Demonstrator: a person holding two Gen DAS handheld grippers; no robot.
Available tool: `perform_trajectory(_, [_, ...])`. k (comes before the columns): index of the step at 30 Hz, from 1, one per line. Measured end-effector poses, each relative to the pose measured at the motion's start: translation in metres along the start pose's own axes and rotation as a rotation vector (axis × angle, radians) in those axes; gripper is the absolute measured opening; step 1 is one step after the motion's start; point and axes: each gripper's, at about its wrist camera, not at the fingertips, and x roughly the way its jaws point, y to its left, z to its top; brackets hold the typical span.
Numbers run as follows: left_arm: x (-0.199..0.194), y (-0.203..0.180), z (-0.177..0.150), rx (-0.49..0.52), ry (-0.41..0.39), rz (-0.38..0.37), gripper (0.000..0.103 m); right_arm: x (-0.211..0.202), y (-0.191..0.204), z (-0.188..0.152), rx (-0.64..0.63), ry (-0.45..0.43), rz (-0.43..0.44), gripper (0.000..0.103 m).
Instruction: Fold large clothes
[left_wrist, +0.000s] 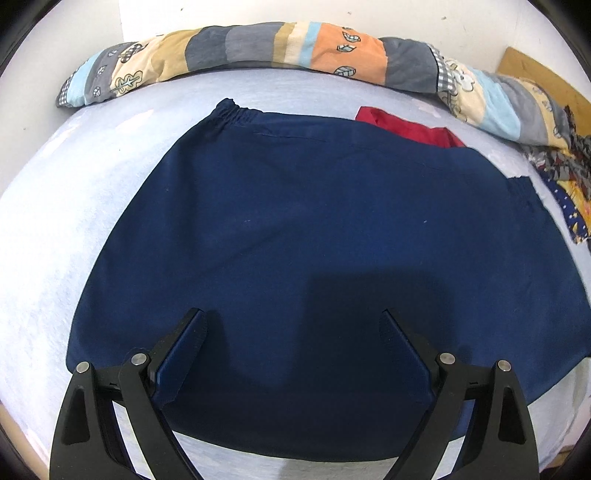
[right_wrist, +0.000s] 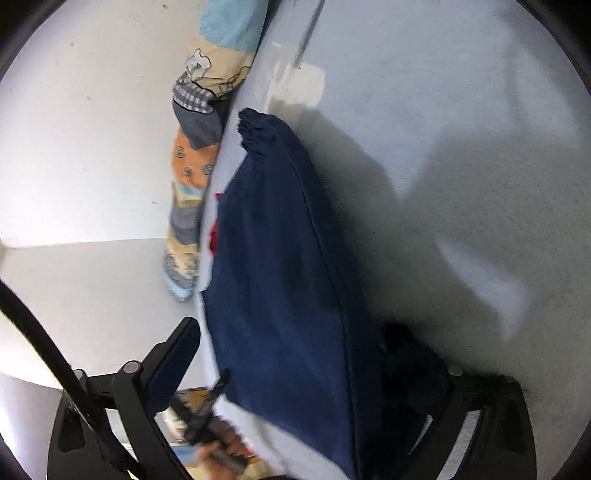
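Right now my left gripper (left_wrist: 291, 317) hangs over the near part of the navy garment (left_wrist: 314, 229), its fingers spread wide with nothing between them. The garment lies flat on the pale blue bedsheet (left_wrist: 55, 221) — its gathered elastic corner points toward the patchwork quilt (left_wrist: 258, 48) rolled along the wall. A red cloth (left_wrist: 410, 125) peeks out behind its far edge. My right gripper (right_wrist: 291, 339) is rolled sideways — fingers parted, the navy cloth's edge running between them, though whether it is touching them I can't tell.
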Motion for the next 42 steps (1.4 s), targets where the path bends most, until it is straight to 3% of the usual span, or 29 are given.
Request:
perform_trajectory(5, [0.004,0.0,0.004,-0.027,0.008,0.002,0.094,0.002,0.028,-0.004,-0.105,0.029,0.033,0.099])
perform_trajectory(8, [0.005,-0.006,0.004,-0.01,0.008,-0.003,0.094,0.021,0.022,0.008,-0.13,0.029,-0.099,0.099])
perform_trajectory(10, [0.005,-0.01,0.001,0.018,0.006,0.006,0.094,0.031,0.019,0.02,-0.101,0.053,-0.078,0.099])
perform_trajectory(14, [0.006,-0.009,0.001,0.036,0.004,0.012,0.094,0.034,0.052,0.037,-0.266,0.061,-0.012,0.095])
perform_trajectory(15, [0.006,-0.009,0.001,0.035,0.004,0.014,0.094,0.039,0.049,0.04,-0.275,0.073,-0.035,0.095])
perform_trajectory(17, [0.008,-0.008,0.002,0.033,0.003,0.018,0.094,0.056,0.037,0.042,-0.286,0.12,-0.157,0.081])
perform_trajectory(24, [0.01,-0.008,0.006,0.031,0.006,0.017,0.094,0.057,0.045,0.031,-0.407,0.09,-0.184,0.081])
perform_trajectory(28, [0.008,-0.005,0.008,0.018,0.002,0.015,0.094,0.061,0.058,0.014,-0.506,0.059,-0.296,0.082])
perform_trajectory(30, [0.005,-0.003,0.011,0.011,-0.019,0.011,0.094,0.065,0.065,0.014,-0.504,0.081,-0.28,0.072])
perform_trajectory(32, [-0.001,0.0,0.018,0.019,-0.057,0.035,0.094,0.069,0.074,0.006,-0.568,0.112,-0.259,0.038])
perform_trajectory(34, [-0.002,0.006,0.022,0.022,-0.086,0.092,0.094,0.066,0.086,0.0,-0.593,0.114,-0.232,0.028])
perform_trajectory(38, [0.026,0.01,0.019,0.049,0.015,0.168,0.095,0.052,0.114,-0.014,-0.627,0.092,-0.12,0.023])
perform_trajectory(41, [0.022,0.004,0.02,0.074,-0.002,0.216,0.098,0.043,0.128,-0.021,-0.609,0.062,-0.033,0.023])
perform_trajectory(42, [0.014,0.0,0.021,0.088,-0.042,0.257,0.097,0.044,0.131,-0.024,-0.599,0.056,-0.018,0.023])
